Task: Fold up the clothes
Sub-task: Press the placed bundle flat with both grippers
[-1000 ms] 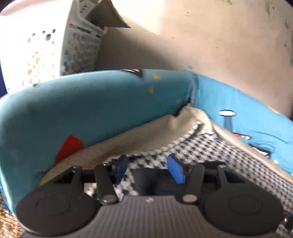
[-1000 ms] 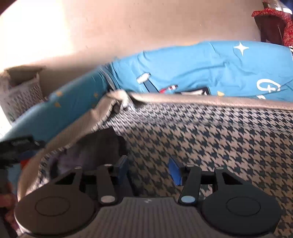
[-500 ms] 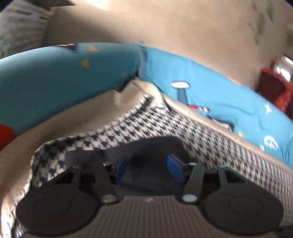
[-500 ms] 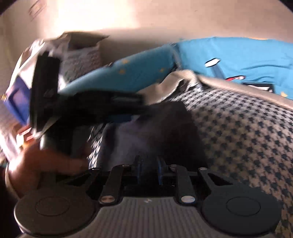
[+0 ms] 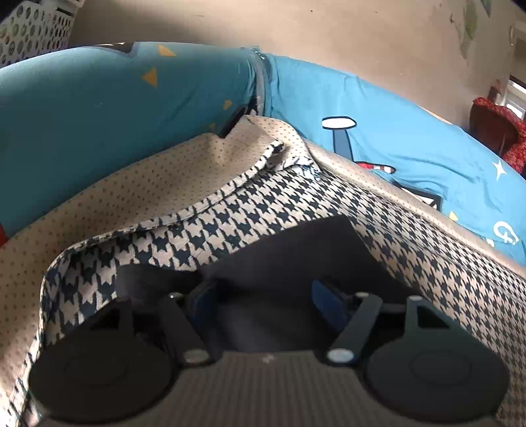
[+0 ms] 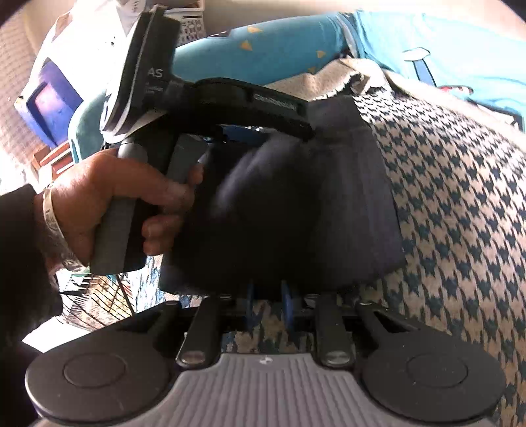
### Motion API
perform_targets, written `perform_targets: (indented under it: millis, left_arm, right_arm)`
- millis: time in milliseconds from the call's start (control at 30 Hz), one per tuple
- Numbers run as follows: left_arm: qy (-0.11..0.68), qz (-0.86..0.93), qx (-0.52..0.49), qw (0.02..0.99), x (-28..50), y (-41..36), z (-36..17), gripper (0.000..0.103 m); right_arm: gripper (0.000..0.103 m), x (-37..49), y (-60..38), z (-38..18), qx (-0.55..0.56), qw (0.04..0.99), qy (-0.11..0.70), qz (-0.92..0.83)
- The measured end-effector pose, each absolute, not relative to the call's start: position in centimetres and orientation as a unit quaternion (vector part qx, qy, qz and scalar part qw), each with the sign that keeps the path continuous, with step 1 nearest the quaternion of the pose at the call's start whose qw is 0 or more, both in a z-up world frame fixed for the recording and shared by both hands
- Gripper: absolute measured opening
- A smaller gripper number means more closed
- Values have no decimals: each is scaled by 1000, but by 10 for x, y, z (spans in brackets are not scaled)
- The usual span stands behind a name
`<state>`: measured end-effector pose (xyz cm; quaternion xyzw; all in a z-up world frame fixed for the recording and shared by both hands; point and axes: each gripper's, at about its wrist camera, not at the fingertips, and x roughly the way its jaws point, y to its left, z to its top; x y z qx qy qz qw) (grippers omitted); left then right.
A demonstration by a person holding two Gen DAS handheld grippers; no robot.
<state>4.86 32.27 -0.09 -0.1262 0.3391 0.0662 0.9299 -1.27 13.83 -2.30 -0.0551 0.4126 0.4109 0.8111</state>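
**Dark garment between 2 grippers on houndstooth cloth**

Right wrist view, bottom centre: right gripper (image 6: 267, 307), its 2 blue fingers drawn close together at the near hem of the dark navy garment (image 6: 296, 210); whether fabric sits between them cannot be told. Garment fills mid-frame, lying on the houndstooth cloth (image 6: 460, 203). Left of frame: a hand (image 6: 108, 200) wrapped round the handle of the left gripper (image 6: 250, 129), which reaches over the garment's far edge.

Left wrist view, bottom centre: left gripper (image 5: 266, 302) released, blue fingers (image 5: 328, 303) wide apart, dark garment (image 5: 296, 259) beneath and ahead of them. Beyond, houndstooth cloth (image 5: 263, 210) with its dotted beige underside turned over at the left. Further back, blue printed bedsheet (image 5: 378, 108). Upper left corner: white perforated basket (image 5: 36, 29). Beige wall (image 5: 296, 29) behind.
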Motion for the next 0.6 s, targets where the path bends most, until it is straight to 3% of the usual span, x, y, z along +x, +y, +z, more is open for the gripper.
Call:
perform_targets:
  millis: [133, 533, 600]
  left_arm:
    - [330, 63, -134, 932, 47, 325, 7, 67]
    - [302, 41, -140, 942, 50, 310, 27, 71]
    - [312, 52, -128, 940, 56, 305, 20, 77]
  right_arm:
    - [19, -13, 133, -19, -58, 809, 418, 410]
    - [19, 1, 107, 4, 32, 874, 336, 349]
    - [19, 4, 107, -1, 36, 874, 346, 339]
